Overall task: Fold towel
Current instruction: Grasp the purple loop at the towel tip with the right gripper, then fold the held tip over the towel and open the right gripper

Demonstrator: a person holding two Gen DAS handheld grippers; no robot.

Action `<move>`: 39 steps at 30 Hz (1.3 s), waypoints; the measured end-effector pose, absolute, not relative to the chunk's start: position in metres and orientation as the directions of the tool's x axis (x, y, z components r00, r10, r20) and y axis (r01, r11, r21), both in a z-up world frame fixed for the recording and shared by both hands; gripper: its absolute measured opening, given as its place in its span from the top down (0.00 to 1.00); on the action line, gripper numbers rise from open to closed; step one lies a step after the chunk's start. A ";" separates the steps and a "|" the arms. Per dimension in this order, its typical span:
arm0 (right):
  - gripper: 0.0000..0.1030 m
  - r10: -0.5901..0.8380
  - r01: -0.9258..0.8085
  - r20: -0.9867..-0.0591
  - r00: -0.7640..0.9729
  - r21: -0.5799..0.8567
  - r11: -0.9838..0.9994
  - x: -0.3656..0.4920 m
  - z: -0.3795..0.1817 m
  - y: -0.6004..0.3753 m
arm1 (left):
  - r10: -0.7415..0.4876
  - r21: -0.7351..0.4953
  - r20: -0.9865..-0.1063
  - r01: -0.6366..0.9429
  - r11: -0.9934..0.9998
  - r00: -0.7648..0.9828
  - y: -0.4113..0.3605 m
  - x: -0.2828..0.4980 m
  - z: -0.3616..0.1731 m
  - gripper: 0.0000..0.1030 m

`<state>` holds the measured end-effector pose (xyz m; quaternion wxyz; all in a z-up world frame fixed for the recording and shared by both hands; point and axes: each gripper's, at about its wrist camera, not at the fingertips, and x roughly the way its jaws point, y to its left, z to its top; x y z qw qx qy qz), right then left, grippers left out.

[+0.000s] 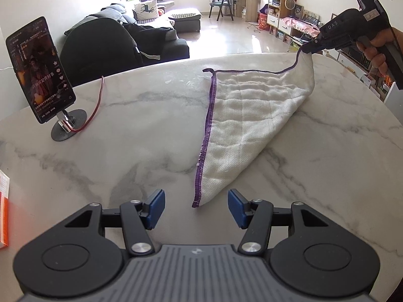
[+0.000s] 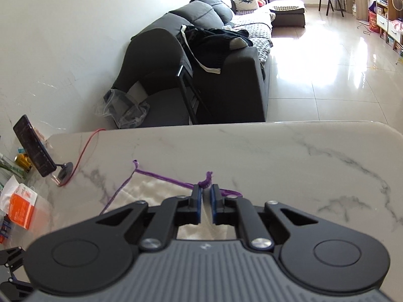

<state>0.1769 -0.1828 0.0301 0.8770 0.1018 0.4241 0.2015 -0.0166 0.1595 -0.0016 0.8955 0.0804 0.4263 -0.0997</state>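
A white towel (image 1: 249, 115) with purple stitched edging lies on the marble table (image 1: 126, 151), folded over into a rough triangle. Its near corner rests just ahead of my left gripper (image 1: 196, 209), which is open with blue pads spread and nothing between them. My right gripper (image 1: 308, 47) is shut on the towel's far right corner and holds it lifted off the table. In the right wrist view the right gripper (image 2: 206, 201) pinches the purple-edged corner, and the towel (image 2: 156, 188) hangs below to the left.
A phone on a round stand (image 1: 40, 75) with a red cable (image 1: 97, 100) stands at the table's left. An orange box (image 1: 3, 209) lies at the left edge. A dark chair (image 1: 100, 50) and sofa stand beyond the far edge. A hand (image 1: 377, 50) holds the right gripper.
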 end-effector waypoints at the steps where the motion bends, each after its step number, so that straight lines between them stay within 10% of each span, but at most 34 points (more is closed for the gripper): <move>1: 0.92 0.451 -0.284 -0.699 0.555 0.351 0.892 0.175 0.031 -0.177 | -0.108 0.059 -0.780 0.245 0.968 0.616 0.160 -0.017 -0.002 0.45; 39: 0.92 0.706 -0.666 -0.650 0.282 0.397 0.632 0.099 0.023 -0.012 | -0.134 0.003 -0.816 0.236 0.972 0.562 0.166 -0.022 -0.020 0.45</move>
